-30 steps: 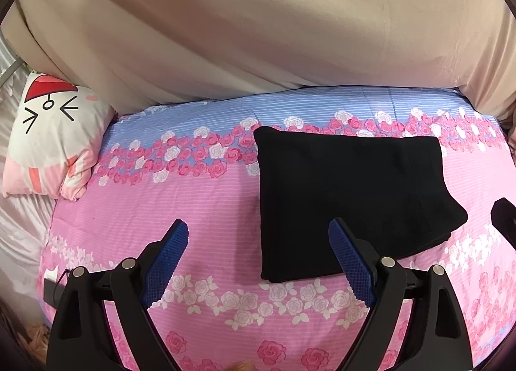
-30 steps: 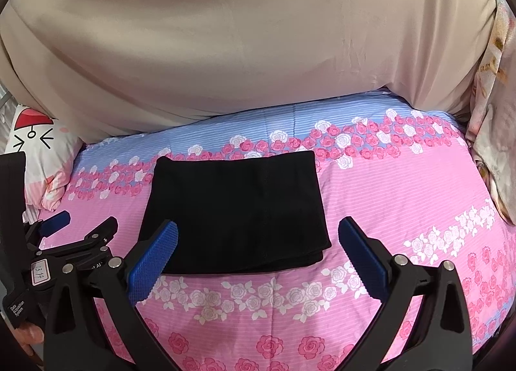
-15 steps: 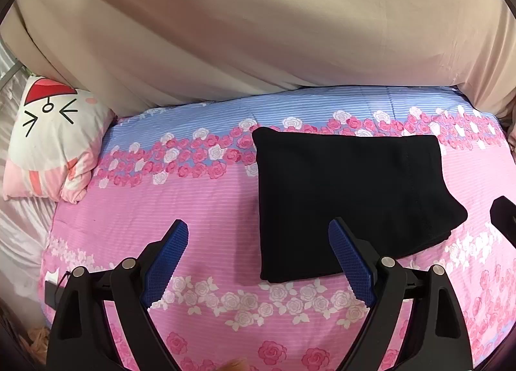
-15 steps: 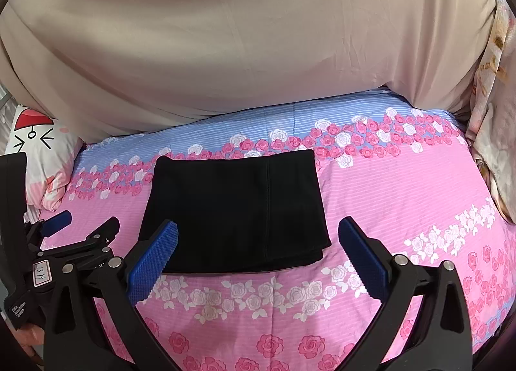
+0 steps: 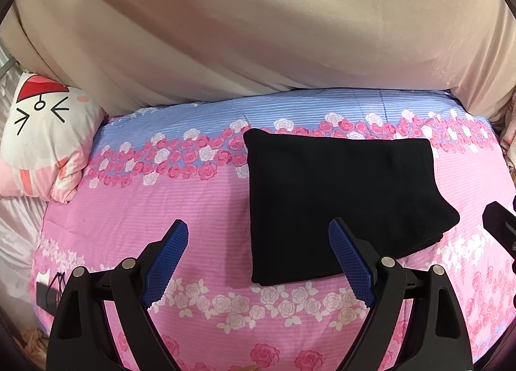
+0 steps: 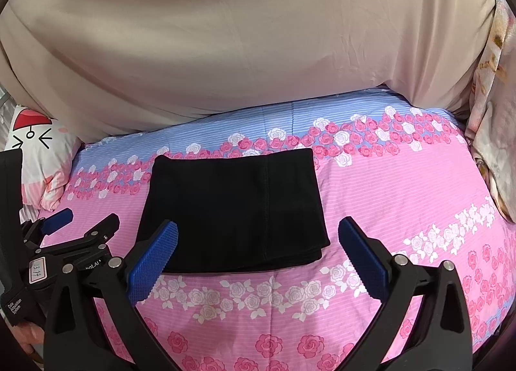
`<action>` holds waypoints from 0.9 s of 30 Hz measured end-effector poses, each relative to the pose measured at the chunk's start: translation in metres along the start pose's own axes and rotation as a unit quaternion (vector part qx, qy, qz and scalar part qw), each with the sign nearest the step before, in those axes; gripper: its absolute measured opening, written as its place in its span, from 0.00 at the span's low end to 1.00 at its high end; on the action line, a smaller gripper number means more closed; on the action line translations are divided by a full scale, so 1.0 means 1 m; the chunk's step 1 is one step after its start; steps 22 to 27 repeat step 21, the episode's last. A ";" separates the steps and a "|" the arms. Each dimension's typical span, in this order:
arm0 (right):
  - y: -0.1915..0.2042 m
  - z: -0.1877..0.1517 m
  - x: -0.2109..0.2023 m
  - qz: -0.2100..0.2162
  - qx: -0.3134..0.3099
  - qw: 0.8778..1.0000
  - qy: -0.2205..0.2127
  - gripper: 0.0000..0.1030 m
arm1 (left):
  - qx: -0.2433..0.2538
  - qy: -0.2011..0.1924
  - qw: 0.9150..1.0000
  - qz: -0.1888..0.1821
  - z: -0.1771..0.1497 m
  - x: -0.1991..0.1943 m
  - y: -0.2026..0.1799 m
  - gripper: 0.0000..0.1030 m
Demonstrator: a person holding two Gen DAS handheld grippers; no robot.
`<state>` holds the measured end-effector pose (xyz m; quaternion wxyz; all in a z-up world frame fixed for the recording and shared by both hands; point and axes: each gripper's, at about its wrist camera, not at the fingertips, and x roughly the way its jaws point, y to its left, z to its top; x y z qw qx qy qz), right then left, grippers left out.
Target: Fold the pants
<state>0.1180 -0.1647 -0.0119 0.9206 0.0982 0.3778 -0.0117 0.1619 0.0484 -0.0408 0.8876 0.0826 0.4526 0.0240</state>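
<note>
The black pants (image 5: pixel 338 203) lie folded into a neat rectangle on the pink floral bedspread (image 5: pixel 161 196). They also show in the right wrist view (image 6: pixel 232 206). My left gripper (image 5: pixel 258 235) is open and empty, held above the bed near the pants' front left corner. My right gripper (image 6: pixel 258 238) is open and empty, held above the pants' front edge. The left gripper's body shows at the left of the right wrist view (image 6: pixel 54 242).
A beige curtain (image 5: pixel 258 32) hangs behind the bed. A white cat-face pillow (image 5: pixel 42 132) lies at the left end of the bed. A patterned cloth (image 6: pixel 493 113) hangs at the right. A dark small device (image 5: pixel 46 293) sits at the bed's left edge.
Both grippers have drifted slightly; the pants have not moved. Both grippers stay open.
</note>
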 end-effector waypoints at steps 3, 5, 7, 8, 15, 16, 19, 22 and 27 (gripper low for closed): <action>0.000 0.000 0.000 -0.001 0.000 1.000 0.000 0.95 | 0.002 -0.004 1.000 -0.001 0.001 -0.001 -0.002 0.84; -0.001 0.000 0.000 -0.001 0.001 1.000 0.000 0.95 | 0.000 -0.008 1.000 -0.004 0.002 -0.001 -0.002 0.84; -0.001 -0.001 0.000 -0.002 0.001 1.000 0.000 0.95 | -0.003 -0.015 1.000 -0.002 0.003 -0.001 -0.002 0.84; -0.001 -0.001 0.001 -0.002 0.001 1.000 0.001 0.95 | -0.004 -0.017 1.000 -0.002 0.003 -0.001 -0.002 0.84; -0.003 -0.003 0.001 -0.005 0.004 1.000 0.003 0.95 | -0.001 -0.031 1.000 0.007 -0.001 -0.003 -0.002 0.84; -0.003 -0.003 0.001 -0.005 0.005 1.000 0.003 0.95 | 0.003 -0.032 0.999 0.008 -0.002 -0.004 -0.003 0.84; -0.004 -0.005 0.001 -0.006 0.009 1.000 0.007 0.95 | 0.006 -0.022 1.000 -0.002 -0.003 -0.004 -0.003 0.84; -0.004 -0.008 0.000 -0.007 0.009 1.000 0.006 0.95 | 0.008 -0.021 1.000 -0.005 -0.005 -0.005 -0.004 0.84; -0.004 -0.008 0.000 -0.007 0.009 1.000 0.006 0.95 | 0.008 -0.021 1.000 -0.005 -0.005 -0.005 -0.004 0.84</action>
